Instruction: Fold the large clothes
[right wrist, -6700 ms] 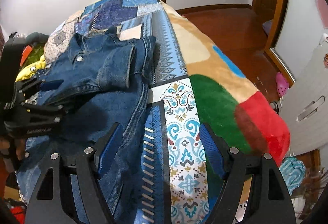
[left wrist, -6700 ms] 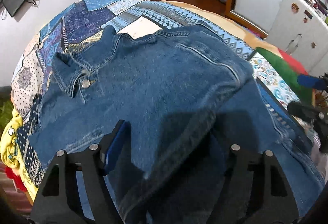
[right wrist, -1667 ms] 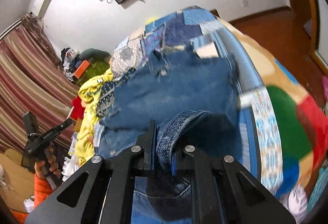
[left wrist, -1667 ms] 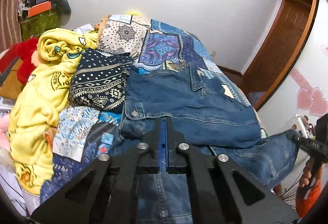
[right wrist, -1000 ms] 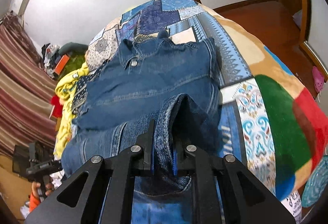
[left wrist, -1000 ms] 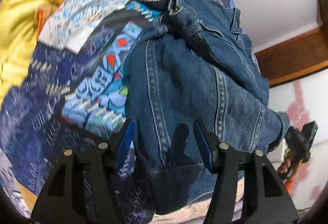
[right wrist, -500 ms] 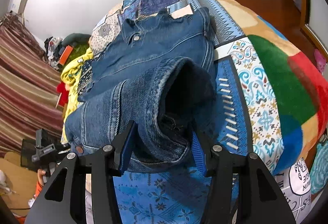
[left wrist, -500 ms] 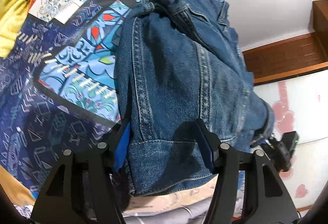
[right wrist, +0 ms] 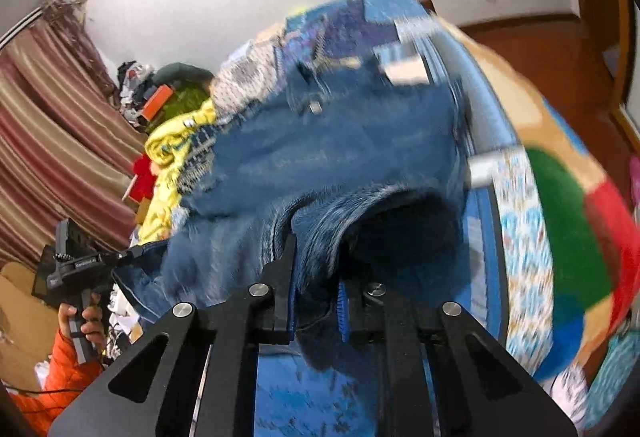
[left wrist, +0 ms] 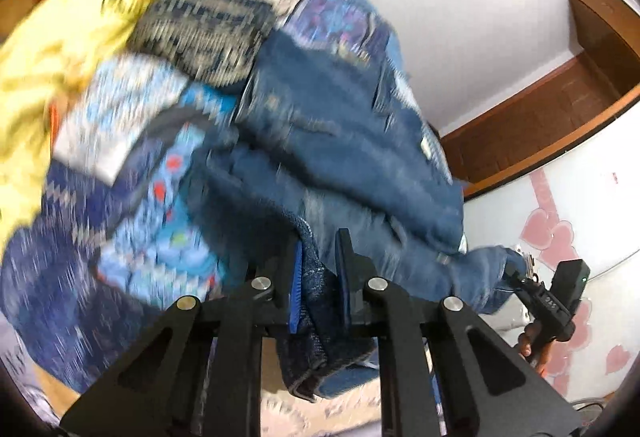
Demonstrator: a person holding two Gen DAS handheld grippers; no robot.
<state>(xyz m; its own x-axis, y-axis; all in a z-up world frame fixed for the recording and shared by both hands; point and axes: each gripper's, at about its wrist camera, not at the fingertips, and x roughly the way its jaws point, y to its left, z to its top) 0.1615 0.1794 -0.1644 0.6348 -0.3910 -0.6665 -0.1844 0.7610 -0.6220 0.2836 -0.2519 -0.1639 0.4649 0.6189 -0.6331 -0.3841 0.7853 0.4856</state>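
Your left gripper [left wrist: 319, 261] pinches the jean jacket's [left wrist: 344, 141] near edge; your right gripper [right wrist: 316, 269] pinches its other near edge; the jacket lies ahead on the bed [right wrist: 560, 221].

The right gripper [right wrist: 316, 261] is clamped on a bunched fold of the denim jacket [right wrist: 340, 153], which lies on the patchwork bedspread [right wrist: 560, 205]. At far left, the left gripper [right wrist: 132, 252] pinches the jacket's other edge.

Bed: patchwork blanket [right wrist: 560, 197], mostly blue, with green and red patches at its right edge.
Middle: denim jacket [right wrist: 340, 141], partly raised off it.
Far left: yellow cloth [left wrist: 60, 37], dark patterned cloth [left wrist: 200, 25], both blurred.
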